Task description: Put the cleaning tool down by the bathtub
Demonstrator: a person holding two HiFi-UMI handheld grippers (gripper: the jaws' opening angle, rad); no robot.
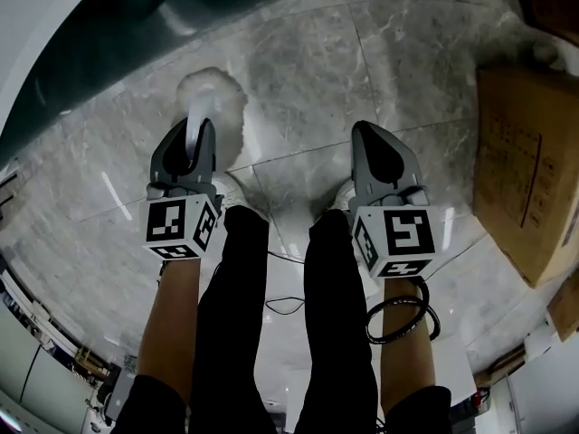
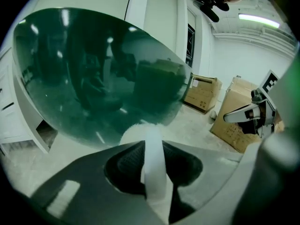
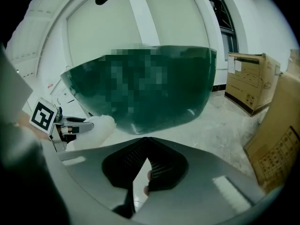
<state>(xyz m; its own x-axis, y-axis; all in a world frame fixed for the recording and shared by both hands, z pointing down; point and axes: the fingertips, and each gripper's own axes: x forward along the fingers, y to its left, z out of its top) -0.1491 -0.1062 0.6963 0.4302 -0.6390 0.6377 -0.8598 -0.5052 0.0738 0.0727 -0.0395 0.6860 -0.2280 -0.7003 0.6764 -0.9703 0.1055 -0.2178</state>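
Jaws of left hand-held gripper (image 1: 200,129) pinch fluffy cleaning tool (image 1: 213,96); right hand-held gripper (image 1: 364,128) closed.

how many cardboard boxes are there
2: a far box by the wall, and a near box on the floor. Others may be hidden.

Dim greenish indoor light; ceiling tube (image 2: 259,18) glows; glare streaks on bathtub (image 2: 93,74); strong fisheye, dark vignetted corners.
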